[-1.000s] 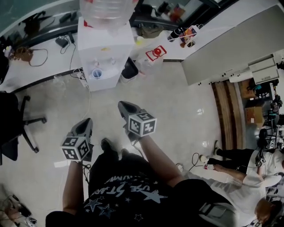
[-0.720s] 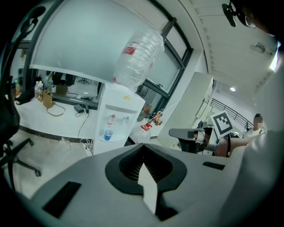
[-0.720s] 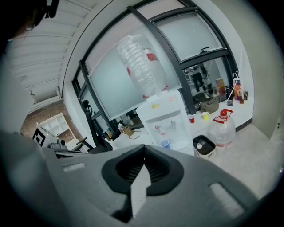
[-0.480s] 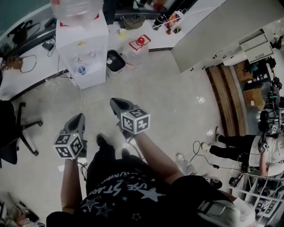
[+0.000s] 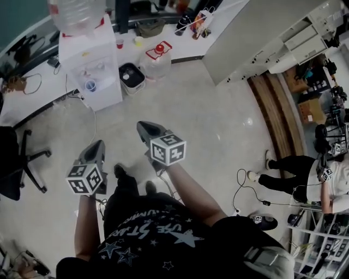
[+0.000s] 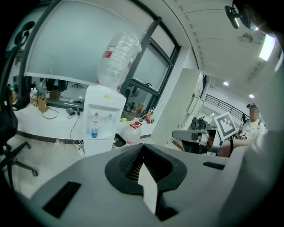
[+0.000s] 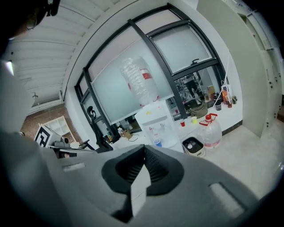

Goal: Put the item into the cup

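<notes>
Grey left gripper (image 5: 97, 146) (image 6: 142, 150): held low over the pale floor (image 5: 218, 125), pointed forward. Jaws clenched flat together in the left gripper view, nothing between them. Marker cube (image 5: 85, 179) at its rear end.

Grey right gripper (image 5: 144, 127) (image 7: 143, 150): just to the right of the left one and slightly ahead, apart from it. Jaws likewise pressed together on nothing in the right gripper view.

White water dispenser (image 5: 90, 62): upright at the far edge of the floor, well ahead of both grippers. Clear bottle (image 5: 76, 13) inverted on top.

Small blue cup (image 5: 90, 85): upright in the dispenser's recess, below the taps, well apart from either gripper.

Item for the cup: not identifiable in any view.

Dark-lined bin (image 5: 131, 76): on the floor, just right of the dispenser.

Clear jug (image 5: 157, 57) with red cap and handle: on the floor beside the bin, against the front of the white tabletop (image 5: 180, 48).

Small red cup (image 5: 119, 43) and yellow cup (image 5: 138, 41): upright on that tabletop behind the bin, near each other, not touching.

Black office chair (image 5: 16, 158): at the left edge of the head view.

Second person (image 5: 327, 182), white top and dark trousers: seated at the far right, well apart from the grippers.
</notes>
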A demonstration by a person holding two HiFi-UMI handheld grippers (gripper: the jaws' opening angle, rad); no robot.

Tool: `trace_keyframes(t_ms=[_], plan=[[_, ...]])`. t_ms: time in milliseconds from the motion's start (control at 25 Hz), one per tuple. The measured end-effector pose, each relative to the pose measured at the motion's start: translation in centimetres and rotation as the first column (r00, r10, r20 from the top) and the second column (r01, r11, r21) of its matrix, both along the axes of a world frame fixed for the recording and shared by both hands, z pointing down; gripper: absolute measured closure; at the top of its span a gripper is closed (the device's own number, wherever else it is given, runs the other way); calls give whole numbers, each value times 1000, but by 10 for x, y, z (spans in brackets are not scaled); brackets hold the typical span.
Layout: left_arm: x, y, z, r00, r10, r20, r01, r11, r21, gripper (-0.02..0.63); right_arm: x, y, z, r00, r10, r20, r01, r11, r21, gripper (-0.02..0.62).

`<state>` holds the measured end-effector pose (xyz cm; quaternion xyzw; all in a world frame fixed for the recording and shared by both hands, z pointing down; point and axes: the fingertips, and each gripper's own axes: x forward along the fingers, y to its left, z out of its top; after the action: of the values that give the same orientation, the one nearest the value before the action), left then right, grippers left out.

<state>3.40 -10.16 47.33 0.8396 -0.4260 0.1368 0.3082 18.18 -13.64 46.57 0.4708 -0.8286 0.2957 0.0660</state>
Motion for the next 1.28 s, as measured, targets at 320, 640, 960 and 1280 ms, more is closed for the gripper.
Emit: trace_keyframes(t_ms=[320, 640, 960, 1280], plan=[[27, 39, -23, 1000, 0, 9, -1, 998, 57, 600, 26, 42, -24, 999, -29, -14, 30, 998, 49, 594], [41, 92, -34, 1000, -29, -2, 29, 996, 82, 600, 36, 96, -33, 996, -79, -40, 81, 995, 61, 595], [44, 127, -47, 998, -61, -16, 62, 991, 121, 600, 27, 132, -36, 990, -129, -55, 132, 989, 70, 595], [26, 154, -50, 993, -117, -34, 121, 985, 120, 600, 8, 151, -36, 982, -177, -58, 181, 981, 64, 595]])
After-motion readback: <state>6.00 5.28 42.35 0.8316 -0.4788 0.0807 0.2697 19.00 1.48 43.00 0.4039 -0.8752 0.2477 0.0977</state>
